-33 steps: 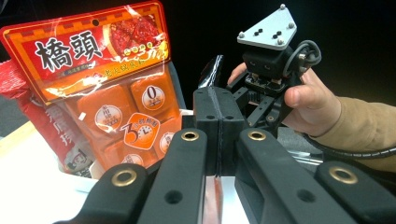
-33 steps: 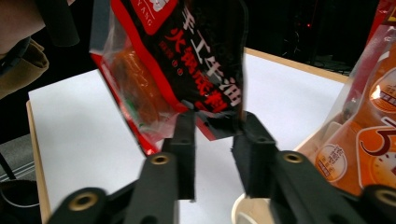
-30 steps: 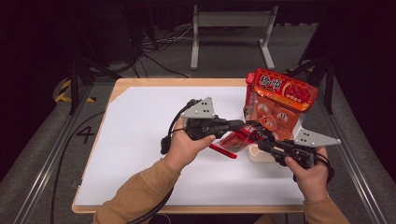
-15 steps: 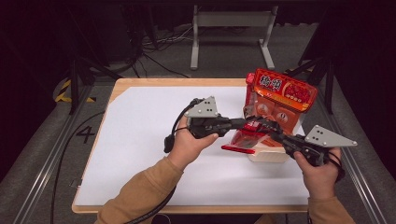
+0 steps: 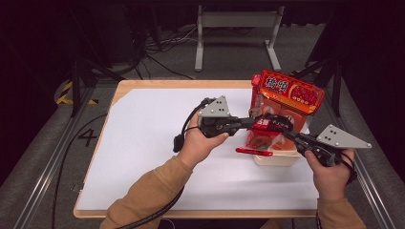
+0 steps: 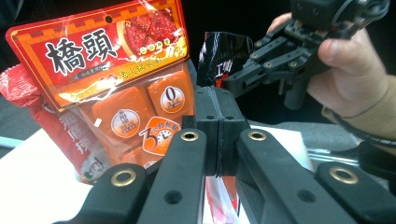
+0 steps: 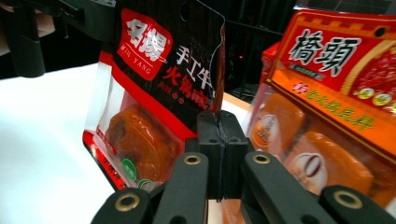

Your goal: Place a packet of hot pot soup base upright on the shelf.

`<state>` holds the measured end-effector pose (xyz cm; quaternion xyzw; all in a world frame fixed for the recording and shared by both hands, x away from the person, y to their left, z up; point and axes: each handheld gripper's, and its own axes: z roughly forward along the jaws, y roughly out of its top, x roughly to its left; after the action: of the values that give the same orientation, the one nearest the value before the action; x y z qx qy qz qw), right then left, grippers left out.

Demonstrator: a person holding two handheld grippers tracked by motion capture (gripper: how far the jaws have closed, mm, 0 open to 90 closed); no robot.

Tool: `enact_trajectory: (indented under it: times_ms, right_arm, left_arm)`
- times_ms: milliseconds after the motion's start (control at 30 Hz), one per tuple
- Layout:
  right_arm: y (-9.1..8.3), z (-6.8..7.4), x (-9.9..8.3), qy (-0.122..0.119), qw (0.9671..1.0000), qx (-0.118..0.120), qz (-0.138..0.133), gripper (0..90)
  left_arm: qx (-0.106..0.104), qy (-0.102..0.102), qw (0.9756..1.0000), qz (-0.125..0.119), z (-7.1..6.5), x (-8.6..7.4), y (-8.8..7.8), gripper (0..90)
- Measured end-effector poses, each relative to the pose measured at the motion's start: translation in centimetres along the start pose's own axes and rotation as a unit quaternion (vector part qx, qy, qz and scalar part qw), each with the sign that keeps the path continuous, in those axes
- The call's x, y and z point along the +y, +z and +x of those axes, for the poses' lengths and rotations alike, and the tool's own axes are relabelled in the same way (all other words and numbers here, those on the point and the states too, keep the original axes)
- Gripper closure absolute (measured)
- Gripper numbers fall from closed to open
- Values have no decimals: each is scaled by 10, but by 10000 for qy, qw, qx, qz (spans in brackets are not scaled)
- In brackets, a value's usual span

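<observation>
Near the table's [image 5: 143, 102] right edge, over the white tub [image 5: 274, 158], both the left gripper [image 5: 255, 122] and the right gripper [image 5: 282, 132] had jaws pinching the black-and-red pouch [image 7: 154, 93], apparently mid-lift, so the next move likely called for carrying its glossy, orange-windowed body clear of the big orange pack [image 5: 285, 95].

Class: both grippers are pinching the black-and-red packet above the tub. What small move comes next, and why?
Probably pull the two apart to tear it open: the left gripper and right gripper are both shut on the top edge of the black-and-red packet, held above the white tub.
</observation>
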<state>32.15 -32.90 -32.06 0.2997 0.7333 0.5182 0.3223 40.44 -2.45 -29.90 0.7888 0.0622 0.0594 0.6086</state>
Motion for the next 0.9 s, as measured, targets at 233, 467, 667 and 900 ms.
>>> enact_trajectory:
  times_ms: [233,467,667,900]
  right_arm:
    - [-3,-4,-1,-31,9998,-137,-113,900]
    - [-6,-6,-3,-149,9994,-283,-96,900]
    - [-10,-10,-3,-184,9990,-381,-112,900]
    - [-14,-11,-5,-383,9980,-484,-144,900]
  left_arm:
    - [102,-83,9998,148,7,-7,12,900]
    - [153,-97,9997,175,10,-8,20,900]
    - [130,-18,9997,211,8,-7,30,900]
    - [184,44,9994,276,8,-7,35,900]
